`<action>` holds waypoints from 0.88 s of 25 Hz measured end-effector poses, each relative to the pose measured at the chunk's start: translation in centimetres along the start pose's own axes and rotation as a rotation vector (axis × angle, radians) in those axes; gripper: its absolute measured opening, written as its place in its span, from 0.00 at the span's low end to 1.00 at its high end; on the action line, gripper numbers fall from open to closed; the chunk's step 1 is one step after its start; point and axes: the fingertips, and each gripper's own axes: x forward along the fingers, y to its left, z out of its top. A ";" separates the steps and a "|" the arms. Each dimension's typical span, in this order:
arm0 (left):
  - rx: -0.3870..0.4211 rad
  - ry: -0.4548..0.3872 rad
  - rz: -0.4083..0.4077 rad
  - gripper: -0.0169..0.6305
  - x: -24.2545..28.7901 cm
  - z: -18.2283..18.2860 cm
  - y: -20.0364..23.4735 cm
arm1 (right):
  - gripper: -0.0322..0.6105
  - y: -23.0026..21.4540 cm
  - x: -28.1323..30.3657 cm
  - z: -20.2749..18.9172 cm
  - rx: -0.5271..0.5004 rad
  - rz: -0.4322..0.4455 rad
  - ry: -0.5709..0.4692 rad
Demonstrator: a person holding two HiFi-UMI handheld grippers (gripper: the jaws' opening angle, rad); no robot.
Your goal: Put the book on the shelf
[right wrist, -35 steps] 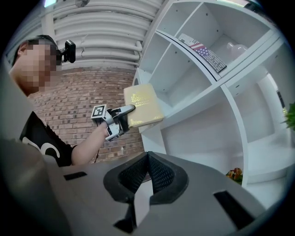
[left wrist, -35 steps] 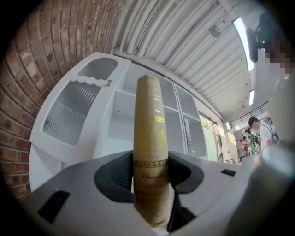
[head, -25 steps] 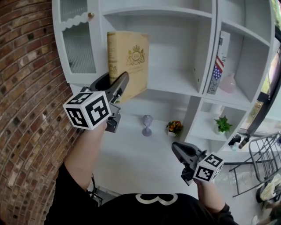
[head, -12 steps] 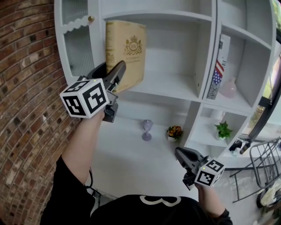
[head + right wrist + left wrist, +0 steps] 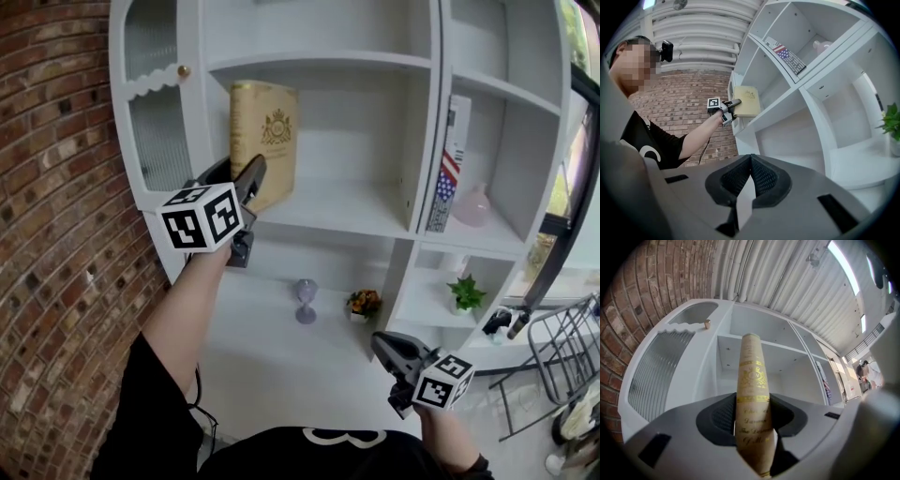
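Tan book w/ gold crest, white shelf, red-brown brick wall, stars-&-stripes patch on 2nd book.

Black short-sleeve tee with a white curly mark on the chest. The left gripper and right gripper are both chunky grey shells with black ribbed pads. Each has 1 white cube covered in black square markers.
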 end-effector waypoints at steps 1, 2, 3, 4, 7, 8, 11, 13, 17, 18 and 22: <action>0.001 0.008 0.004 0.31 0.4 -0.3 0.2 | 0.07 -0.1 0.0 0.0 0.001 -0.002 -0.002; 0.002 0.015 0.009 0.31 0.9 -0.6 0.3 | 0.07 -0.2 -0.1 0.1 0.001 -0.005 -0.005; 0.003 0.021 0.014 0.31 1.3 -0.8 0.5 | 0.07 -0.3 -0.1 0.1 0.001 -0.008 -0.008; 0.001 0.028 0.020 0.31 1.7 -1.1 0.7 | 0.07 -0.4 -0.2 0.2 0.001 -0.012 -0.011; -0.009 0.043 0.033 0.31 2.8 -1.9 1.2 | 0.07 -0.7 -0.5 0.1 0.006 -0.025 -0.019; -0.010 0.048 0.036 0.31 3.1 -2.1 1.3 | 0.07 -0.8 -0.6 0.1 0.010 -0.029 -0.019; -0.010 0.064 0.041 0.31 4.0 -3.0 1.6 | 0.07 -1.0 -0.9 0.0 0.011 -0.040 -0.020; -0.009 0.078 0.047 0.31 4.4 -3.5 1.8 | 0.07 -1.1 -1.0 -0.1 0.013 -0.046 -0.022; 0.006 0.084 0.056 0.31 4.5 -3.7 1.9 | 0.07 -1.0 -1.2 -0.3 0.018 -0.051 -0.020; 0.011 0.085 0.057 0.31 4.4 -3.8 1.9 | 0.07 -0.9 -1.2 -0.4 0.018 -0.050 -0.021; 0.015 0.115 0.067 0.32 4.0 -4.6 2.1 | 0.07 -0.5 -1.2 -0.5 0.017 -0.050 -0.020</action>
